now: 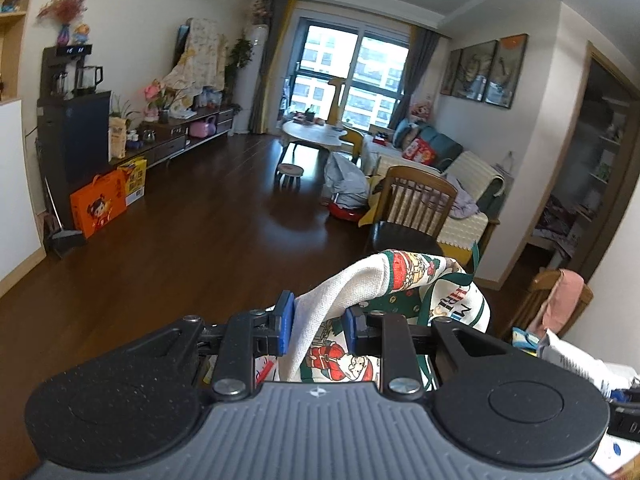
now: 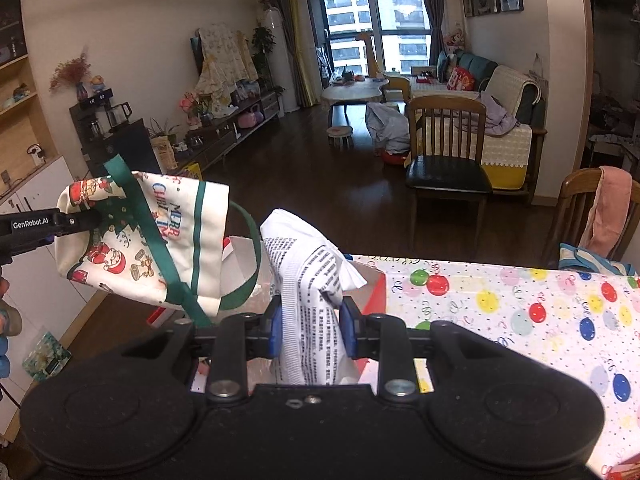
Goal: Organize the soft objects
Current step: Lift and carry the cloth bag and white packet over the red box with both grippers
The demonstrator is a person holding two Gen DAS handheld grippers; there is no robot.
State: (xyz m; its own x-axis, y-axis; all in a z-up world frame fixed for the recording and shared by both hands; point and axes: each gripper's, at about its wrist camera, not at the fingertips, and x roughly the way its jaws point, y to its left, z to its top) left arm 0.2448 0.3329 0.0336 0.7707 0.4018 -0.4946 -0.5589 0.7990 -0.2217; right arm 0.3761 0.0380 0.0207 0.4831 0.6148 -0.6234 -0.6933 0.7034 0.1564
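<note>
Left tool (image 2: 86,218) enters at the left edge of the right wrist view, pinching the tote (image 2: 140,240) by its cloth; in the left wrist view the left tool (image 1: 318,326) has both blue pads pressed on a fold of the tote (image 1: 400,292), bottom center. The tote hangs in the air left of the surface (image 2: 520,304), green straps dangling. Right tool (image 2: 310,324), bottom center, pinches a white printed cloth (image 2: 312,272) over an open box (image 2: 372,284) at the surface's left end. Likely step: getting the cloth into a container; best to hold the tote mouth wide and steady, lower the cloth fully inside before letting go, and keep the straps clear. Readable: "MERR" and part of "CHRI" on the tote, "GenRobot.AI" on the left tool; the cloth's small print is illegible.
</note>
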